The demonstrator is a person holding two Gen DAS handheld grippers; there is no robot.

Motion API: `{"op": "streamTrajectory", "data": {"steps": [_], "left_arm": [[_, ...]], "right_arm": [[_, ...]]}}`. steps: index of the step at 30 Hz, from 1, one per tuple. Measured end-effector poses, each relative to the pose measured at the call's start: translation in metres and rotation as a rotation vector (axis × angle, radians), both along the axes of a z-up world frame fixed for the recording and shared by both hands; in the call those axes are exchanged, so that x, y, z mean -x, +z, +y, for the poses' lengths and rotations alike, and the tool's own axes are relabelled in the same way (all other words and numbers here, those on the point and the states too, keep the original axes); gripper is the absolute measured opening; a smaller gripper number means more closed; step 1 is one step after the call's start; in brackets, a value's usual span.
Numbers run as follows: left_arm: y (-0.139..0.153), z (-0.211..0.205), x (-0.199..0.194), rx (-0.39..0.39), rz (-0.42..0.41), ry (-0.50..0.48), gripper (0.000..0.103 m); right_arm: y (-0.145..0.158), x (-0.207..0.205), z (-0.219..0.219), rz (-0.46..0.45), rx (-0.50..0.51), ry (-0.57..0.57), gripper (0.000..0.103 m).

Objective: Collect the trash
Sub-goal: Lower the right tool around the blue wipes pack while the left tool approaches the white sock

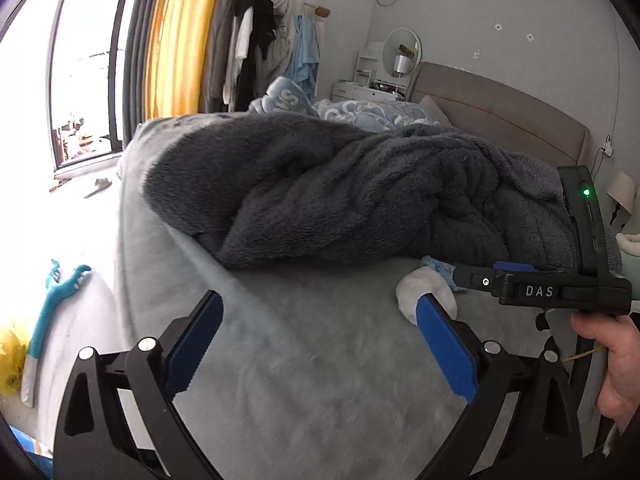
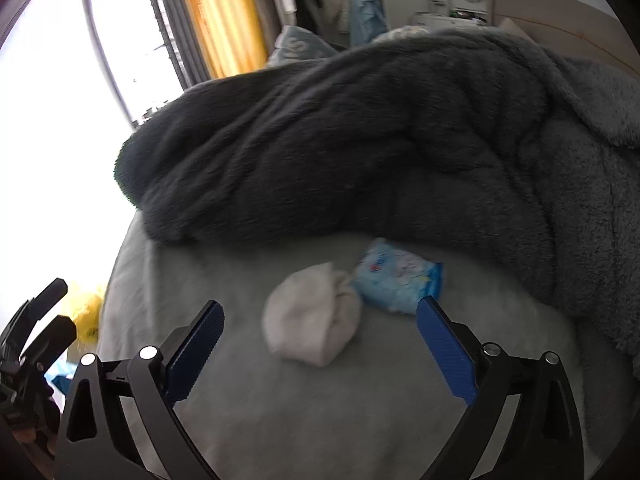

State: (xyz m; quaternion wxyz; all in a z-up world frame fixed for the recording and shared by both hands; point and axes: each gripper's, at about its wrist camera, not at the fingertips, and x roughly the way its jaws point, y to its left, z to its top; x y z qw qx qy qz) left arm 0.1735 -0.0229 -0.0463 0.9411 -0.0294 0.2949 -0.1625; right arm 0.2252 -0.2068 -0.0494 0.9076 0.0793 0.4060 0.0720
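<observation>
1. The crumpled white tissue wad [image 2: 314,316] lies on the grey bedsheet [image 2: 280,420], touching a blue wet-wipe packet [image 2: 400,280].
2. The right gripper [image 2: 320,336] stands wide open and empty, just short of the wad.
3. The left gripper [image 1: 320,332] is likewise open and empty.
4. The wad appears light, soft and compressible; it is best pinched across its bulging middle.

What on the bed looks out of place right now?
Two loose items lie on the grey bedsheet at the edge of the dark blanket: a crumpled white wad and, touching it, a light blue printed packet. They look like trash left on the bed. The blanket itself is bunched in a heap.
</observation>
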Motion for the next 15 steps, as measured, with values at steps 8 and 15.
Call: {"op": "streamTrajectory", "data": {"steps": [8,15], "left_arm": [[-0.018,-0.032,-0.03,-0.006,0.058,-0.068,0.099],[-0.038,-0.077,-0.049,-0.024,0.144,-0.23,0.099]], "right_arm": [[-0.012,-0.023,-0.03,0.055,-0.045,-0.078,0.098],[-0.021,-0.041,-0.048,0.093,-0.056,-0.117,0.098]]}}
